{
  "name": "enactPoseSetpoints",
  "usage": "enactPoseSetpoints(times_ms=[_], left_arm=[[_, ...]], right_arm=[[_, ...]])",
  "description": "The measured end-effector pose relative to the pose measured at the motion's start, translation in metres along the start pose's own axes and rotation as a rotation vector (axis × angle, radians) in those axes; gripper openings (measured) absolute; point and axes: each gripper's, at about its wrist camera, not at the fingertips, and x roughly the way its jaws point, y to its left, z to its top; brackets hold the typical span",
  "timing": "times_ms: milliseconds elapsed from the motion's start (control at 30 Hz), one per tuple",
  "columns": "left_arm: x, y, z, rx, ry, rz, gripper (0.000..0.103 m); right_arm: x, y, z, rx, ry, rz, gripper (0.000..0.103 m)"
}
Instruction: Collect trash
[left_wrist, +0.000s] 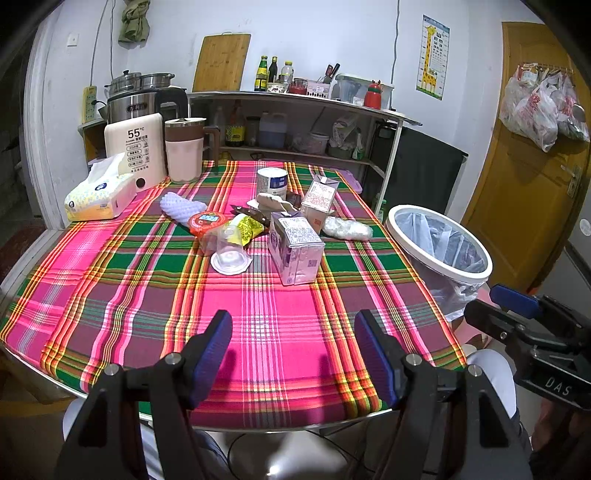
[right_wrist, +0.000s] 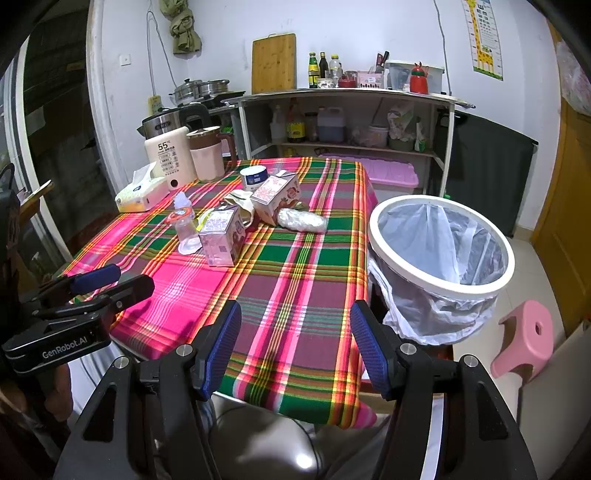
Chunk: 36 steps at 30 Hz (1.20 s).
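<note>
Nearest to the cameras, the left gripper (left_wrist: 293, 354) is held wide open over the near edge of the table (left_wrist: 110, 295), and nothing is gripped between its blue pads. The right gripper (right_wrist: 295, 347) is spread equally wide and is empty too; it is kept at the near right corner of the checked cloth.

Further out, at about 12 o'clock from the left gripper, the trash is gathered in the middle of the table. A purple carton (left_wrist: 295, 251) stands closest, with a clear plastic cup (left_wrist: 231, 253) lying just beside it at 9 o'clock. Behind them a yellow wrapper (left_wrist: 247, 227), a red-lidded cup (left_wrist: 207, 221), a second carton (left_wrist: 319, 201) and a white crumpled bag (left_wrist: 347, 228) are seen, and a small tin (left_wrist: 272, 182) at the far side.

The lined bin (right_wrist: 441, 243) is placed off the table edge, at 1 o'clock from the right gripper.

Some risks can be expected. The clear cup is light and may be pushed away or crushed. The upright carton may be knocked over if it is approached from the side. An item could be dropped between table and bin if it is released too early.
</note>
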Motion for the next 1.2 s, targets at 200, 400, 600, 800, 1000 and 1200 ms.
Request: enactPoseSetpoints(times_ms=[200,400,600,800,1000,1200], left_arm=[[0.0,0.0002,0.0001,-0.002,0.0,-0.001,0.07],[0.0,0.0004,0.0002,-0.002,0.001,-0.001,0.07],[0.0,0.0006,0.0002,-0.003,0.0,-0.002,0.07],[-0.0001,0.0007,0.0003,-0.004,0.0,-0.003,0.07],[0.0015,0.0018,-0.0016,-0.003,0.001,-0.002,0.07],[0.0017,0.0018,-0.0019,-0.004,0.001,-0.003,0.07]], right_arm=[[-0.0004,0.0009,-0.001,-0.001,-0.001,0.0,0.062],[-0.0006,0.001,-0.0007,0.0,0.0,-0.002,0.062],[0.0005,0.0006,-0.0003,-0.002,0.001,-0.001,0.062],[0.0006,0.0008,-0.0001,-0.002,0.001,-0.001,0.062],[0.0003,0.0012,-0.0003,-0.003,0.0,0.0,0.062],[0.0003,0.0014,-0.0003,-0.004,0.0,-0.001,0.062]])
